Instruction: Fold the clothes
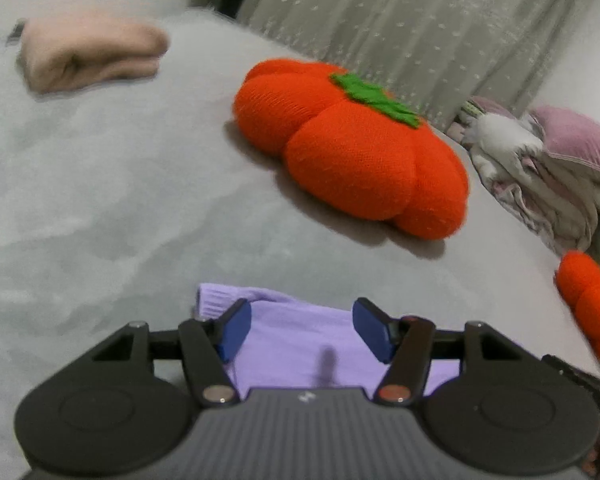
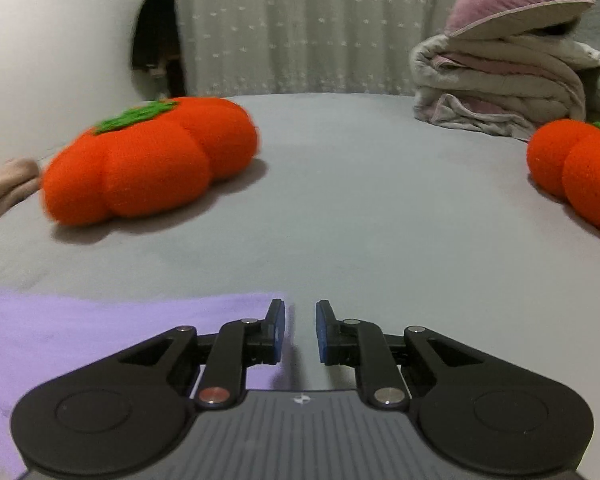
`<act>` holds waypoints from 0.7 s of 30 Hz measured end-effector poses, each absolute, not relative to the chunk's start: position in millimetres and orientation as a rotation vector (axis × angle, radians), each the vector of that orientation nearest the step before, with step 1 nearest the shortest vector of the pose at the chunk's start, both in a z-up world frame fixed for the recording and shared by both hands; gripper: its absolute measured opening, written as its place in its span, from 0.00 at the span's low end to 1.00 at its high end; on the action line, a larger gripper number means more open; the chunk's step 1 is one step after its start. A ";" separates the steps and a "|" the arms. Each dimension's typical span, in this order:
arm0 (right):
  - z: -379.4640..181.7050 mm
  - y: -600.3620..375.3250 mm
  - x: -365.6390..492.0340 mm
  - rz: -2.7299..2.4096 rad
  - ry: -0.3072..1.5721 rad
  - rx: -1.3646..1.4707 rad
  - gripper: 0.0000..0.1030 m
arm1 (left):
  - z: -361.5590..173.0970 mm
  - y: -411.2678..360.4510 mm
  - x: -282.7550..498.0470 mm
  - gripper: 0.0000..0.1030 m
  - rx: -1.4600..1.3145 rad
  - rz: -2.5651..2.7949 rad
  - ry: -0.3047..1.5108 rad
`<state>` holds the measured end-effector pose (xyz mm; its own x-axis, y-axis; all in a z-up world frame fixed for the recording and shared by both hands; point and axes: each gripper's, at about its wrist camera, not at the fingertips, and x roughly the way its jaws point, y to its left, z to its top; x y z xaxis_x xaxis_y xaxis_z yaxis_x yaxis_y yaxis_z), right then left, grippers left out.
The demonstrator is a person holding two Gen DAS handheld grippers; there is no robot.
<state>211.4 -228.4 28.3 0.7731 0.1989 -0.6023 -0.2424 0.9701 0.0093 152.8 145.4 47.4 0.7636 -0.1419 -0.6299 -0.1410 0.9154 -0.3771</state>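
Note:
A lilac knit garment (image 1: 300, 340) lies flat on the grey bed. In the left wrist view my left gripper (image 1: 300, 330) is open, its blue pads wide apart just above the garment's ribbed edge, holding nothing. In the right wrist view the garment (image 2: 80, 332) spreads to the lower left. My right gripper (image 2: 300, 330) is open with a narrow gap, empty, over the garment's right corner and the bare sheet. A folded beige garment (image 1: 92, 54) lies far left, also showing in the right wrist view (image 2: 4, 188).
A large orange pumpkin cushion (image 1: 348, 148) sits ahead, also in the right wrist view (image 2: 148, 164). A second one (image 2: 580, 168) is at the right. A stack of folded bedding with a mauve pillow (image 2: 504, 64) stands at the back right. A curtain (image 2: 300, 28) hangs behind the bed (image 2: 380, 220).

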 end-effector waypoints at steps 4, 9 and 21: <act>33.7 -229.4 185.6 0.287 0.653 -0.042 0.14 | 54.2 110.4 136.6 0.59 -0.337 -0.073 0.716; 19.3 -223.9 167.7 0.298 0.728 -0.049 0.15 | 33.8 76.0 132.5 0.59 -0.267 -0.130 0.806; 9.0 -268.3 136.8 0.263 0.695 -0.014 0.22 | 29.0 65.4 127.3 0.59 -0.182 -0.100 0.849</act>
